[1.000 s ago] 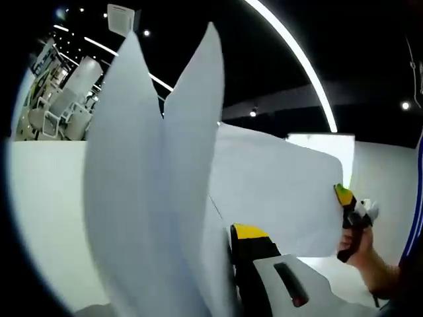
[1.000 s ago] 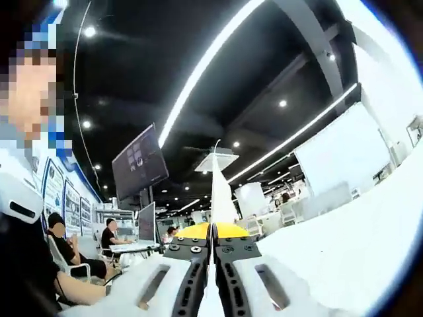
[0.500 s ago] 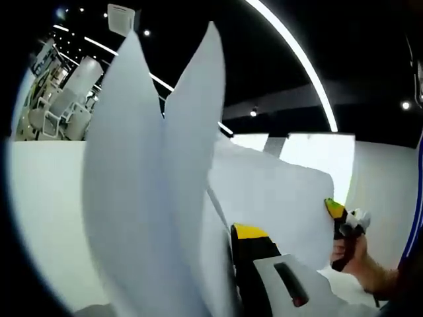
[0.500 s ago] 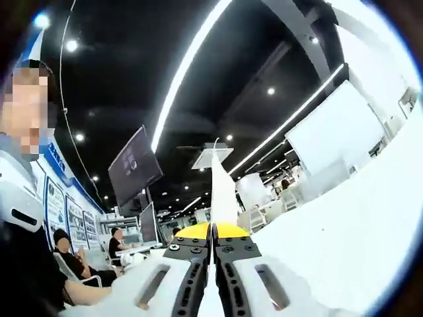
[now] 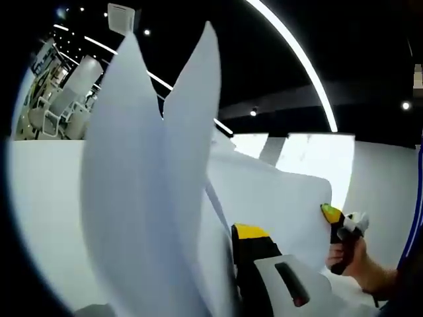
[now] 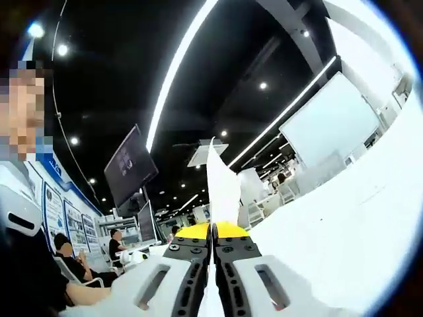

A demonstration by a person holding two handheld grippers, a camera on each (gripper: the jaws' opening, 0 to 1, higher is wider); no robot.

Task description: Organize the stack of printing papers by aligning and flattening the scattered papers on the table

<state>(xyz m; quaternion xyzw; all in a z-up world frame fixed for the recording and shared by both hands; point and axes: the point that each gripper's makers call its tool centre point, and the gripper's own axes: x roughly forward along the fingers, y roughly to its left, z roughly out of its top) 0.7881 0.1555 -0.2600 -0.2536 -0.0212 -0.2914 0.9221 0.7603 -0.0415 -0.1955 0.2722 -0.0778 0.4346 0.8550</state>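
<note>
Right gripper view: right tongs (image 6: pixel 213 231) pressed together, pinching the papers (image 6: pixel 221 188) edge-on. Left tongs (image 5: pixel 228 241) clamp the same fanned sheets, held upright off the white tabletop (image 5: pixel 46 198). Beyond: black ceiling, light strips (image 6: pixel 175 66), hanging monitor (image 6: pixel 131 168), seated people.

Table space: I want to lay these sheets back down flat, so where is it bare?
Bare white table lies left of the fanned papers. Crowded to their right: the sheets reach across to the right hand-held gripper, shut on their far edge; the left hand-held gripper pinches the near edge.
</note>
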